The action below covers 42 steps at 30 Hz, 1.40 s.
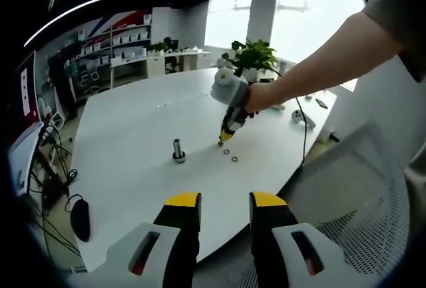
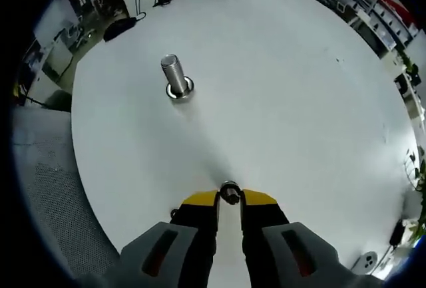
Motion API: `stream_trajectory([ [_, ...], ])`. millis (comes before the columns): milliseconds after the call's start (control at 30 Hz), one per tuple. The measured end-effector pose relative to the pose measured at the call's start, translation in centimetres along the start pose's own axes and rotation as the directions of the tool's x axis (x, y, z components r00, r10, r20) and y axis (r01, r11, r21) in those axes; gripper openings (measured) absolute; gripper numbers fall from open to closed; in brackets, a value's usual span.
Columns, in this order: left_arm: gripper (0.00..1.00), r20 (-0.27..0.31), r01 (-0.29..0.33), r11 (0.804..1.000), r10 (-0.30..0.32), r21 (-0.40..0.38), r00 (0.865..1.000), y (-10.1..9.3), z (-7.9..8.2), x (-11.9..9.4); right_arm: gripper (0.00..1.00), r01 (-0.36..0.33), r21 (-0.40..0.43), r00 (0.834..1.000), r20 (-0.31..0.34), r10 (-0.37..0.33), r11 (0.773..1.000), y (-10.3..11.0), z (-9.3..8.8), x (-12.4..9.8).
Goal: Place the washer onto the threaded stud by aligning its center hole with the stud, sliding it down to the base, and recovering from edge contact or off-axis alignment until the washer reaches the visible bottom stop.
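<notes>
Washer (image 2: 230, 193): small, rigid, light, likely slippery; pinched edgewise by right gripper (image 2: 229, 199) jaws. Left gripper (image 1: 225, 203) jaws released. Threaded stud (image 2: 174, 76) upright, far left on surface (image 2: 286, 88).

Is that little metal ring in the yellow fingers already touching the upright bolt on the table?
Apart. In the right gripper view the washer sits pinched between the right gripper fingers, while the threaded stud stands well away, with bare white table between them.
</notes>
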State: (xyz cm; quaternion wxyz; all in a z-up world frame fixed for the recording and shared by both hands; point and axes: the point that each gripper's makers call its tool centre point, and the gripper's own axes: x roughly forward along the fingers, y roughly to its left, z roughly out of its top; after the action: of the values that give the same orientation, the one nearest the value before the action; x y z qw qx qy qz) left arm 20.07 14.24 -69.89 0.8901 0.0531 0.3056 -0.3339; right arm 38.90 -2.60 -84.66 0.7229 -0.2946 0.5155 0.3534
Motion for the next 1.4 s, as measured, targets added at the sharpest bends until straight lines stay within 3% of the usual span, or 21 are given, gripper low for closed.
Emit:
stream_trajectory([
  [567, 0.27, -0.005, -0.001, 1.000, 0.001, -0.003, 1.000, 0.06, -0.09, 0.04, 0.14, -0.009, -0.001, 0.999, -0.031, 0.009, 1.000, 0.99, -0.66, 0.40],
  [1400, 0.27, -0.003, 0.007, 1.000, -0.007, -0.010, 1.000, -0.01, -0.06, 0.04, 0.17, -0.005, 0.010, 0.999, -0.053, 0.005, 1.000, 0.57, -0.79, 1.02],
])
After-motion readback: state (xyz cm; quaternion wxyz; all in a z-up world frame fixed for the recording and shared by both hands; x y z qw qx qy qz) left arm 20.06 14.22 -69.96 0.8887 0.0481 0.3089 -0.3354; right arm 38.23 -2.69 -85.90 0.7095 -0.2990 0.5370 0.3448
